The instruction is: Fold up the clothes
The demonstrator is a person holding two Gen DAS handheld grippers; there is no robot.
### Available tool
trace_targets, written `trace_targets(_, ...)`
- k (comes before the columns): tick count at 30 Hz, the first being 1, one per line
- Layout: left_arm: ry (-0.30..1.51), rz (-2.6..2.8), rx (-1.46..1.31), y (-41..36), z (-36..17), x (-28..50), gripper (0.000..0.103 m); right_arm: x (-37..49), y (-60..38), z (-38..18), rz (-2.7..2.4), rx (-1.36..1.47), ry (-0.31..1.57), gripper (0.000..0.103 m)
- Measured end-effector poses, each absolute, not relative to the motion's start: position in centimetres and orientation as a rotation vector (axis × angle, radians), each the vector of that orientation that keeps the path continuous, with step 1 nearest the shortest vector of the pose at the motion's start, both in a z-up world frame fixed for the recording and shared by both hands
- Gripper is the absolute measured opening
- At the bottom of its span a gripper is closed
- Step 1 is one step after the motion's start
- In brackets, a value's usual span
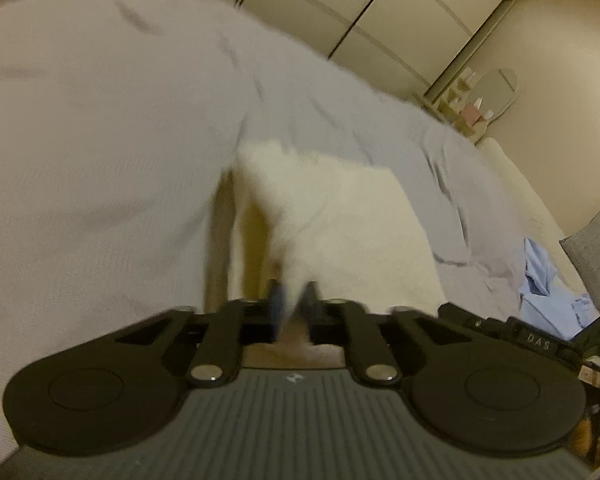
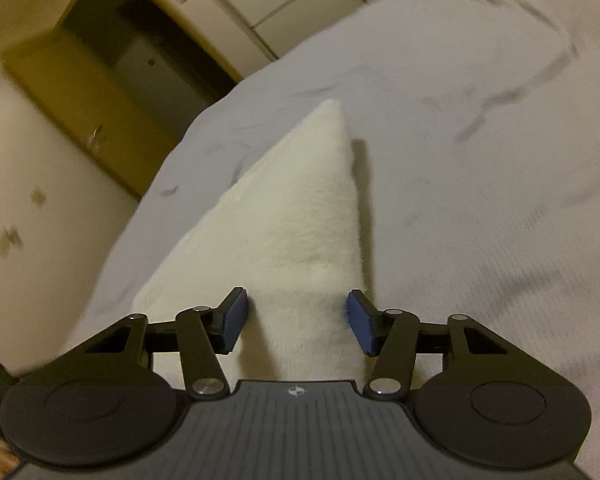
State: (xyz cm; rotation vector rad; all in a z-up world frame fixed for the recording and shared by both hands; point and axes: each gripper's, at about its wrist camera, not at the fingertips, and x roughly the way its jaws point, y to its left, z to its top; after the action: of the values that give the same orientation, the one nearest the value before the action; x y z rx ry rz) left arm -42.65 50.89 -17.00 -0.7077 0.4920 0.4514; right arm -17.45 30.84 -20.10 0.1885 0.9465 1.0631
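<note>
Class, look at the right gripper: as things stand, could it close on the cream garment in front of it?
Probably yes. The right gripper is open with its fingers on either side of the cream garment, which lies on the grey bedsheet, and nothing sits between them.

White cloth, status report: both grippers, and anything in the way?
Left gripper shut on the white cloth. Right gripper open, straddling it. Cloth on grey bedsheet. Blue garment off to the side.

The left gripper is pinching a cream garment over the grey sheet; a blue shirt is lying near the pillow.
</note>
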Motion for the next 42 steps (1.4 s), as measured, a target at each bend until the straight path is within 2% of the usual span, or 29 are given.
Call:
trace_targets(2,0.471,0.468,-0.687,50.8,-16.5,-43.6,0.004,-18.8,31.8,-19.2,1.088,0.094,0.881,0.052)
trace_targets(7,0.555,0.478,-0.681,51.6,-19.7,-42.3,0.005,-21.3,34.2,-19.6,1.082,-0.166,0.786,0.052)
trace_targets(15,0.57,0.483,-0.666,51.7,-19.4,-41.8,0.007,-22.0,34.0,-19.4,1.063,-0.145,0.794,0.054)
trace_targets(21,0.572,0.486,-0.657,51.7,-17.9,-41.9,0.007,-18.3,32.2,-18.2,1.069,0.026,0.795,0.057)
trace_targets(22,0.577,0.49,-0.655,51.6,-17.6,-41.8,0.007,-17.4,32.2,-18.2,1.051,0.051,0.81,0.056)
trace_targets(24,0.568,0.503,-0.648,51.5,-16.7,-42.0,0.007,-15.9,32.3,-18.5,1.021,0.084,0.845,0.039)
trace_targets(27,0.49,0.553,-0.613,51.3,-14.7,-43.3,0.007,-15.6,32.7,-19.4,1.032,0.08,0.888,0.032)
trace_targets(34,0.558,0.493,-0.49,52.0,-13.4,-37.8,0.007,-17.2,34.7,-18.9,1.033,-0.067,0.804,0.031)
trace_targets(38,0.63,0.482,-0.422,52.0,-14.7,-34.5,0.008,-16.3,35.5,-17.9,1.044,-0.056,0.773,0.032)
trace_targets(42,0.715,0.542,-0.371,51.9,-17.3,-33.2,0.013,-16.9,37.9,-19.9,1.072,-0.148,0.806,0.033)
